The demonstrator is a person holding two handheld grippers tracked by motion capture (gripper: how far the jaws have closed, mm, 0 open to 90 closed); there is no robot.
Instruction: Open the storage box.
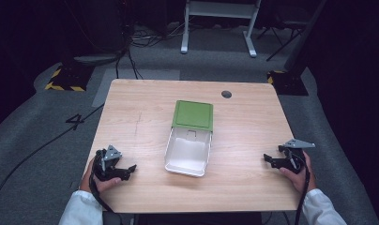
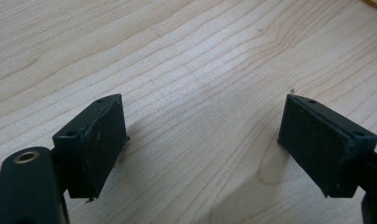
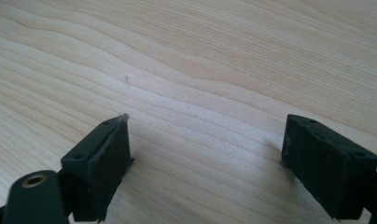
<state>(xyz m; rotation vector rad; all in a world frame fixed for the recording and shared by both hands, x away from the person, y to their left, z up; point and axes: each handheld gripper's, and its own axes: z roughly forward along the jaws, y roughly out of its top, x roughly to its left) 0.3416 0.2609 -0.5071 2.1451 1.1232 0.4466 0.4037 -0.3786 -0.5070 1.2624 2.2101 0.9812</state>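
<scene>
A white box (image 1: 188, 152) lies open in the middle of the wooden table (image 1: 131, 112), its green lid (image 1: 193, 114) hinged back on the far side; the inside looks empty. My left gripper (image 1: 129, 171) rests near the front left edge, well left of the box, pointing toward it. Its jaws stand wide apart over bare wood, as the left gripper (image 2: 203, 140) view shows. My right gripper (image 1: 267, 160) sits at the front right, pointing left toward the box. The right gripper (image 3: 205, 158) is also open, with only table between its pads.
A round cable hole (image 1: 226, 94) sits near the table's far edge. Beyond the table are grey carpet, cables, a white desk frame (image 1: 220, 23) and yellow-black striped base plates (image 1: 65, 77).
</scene>
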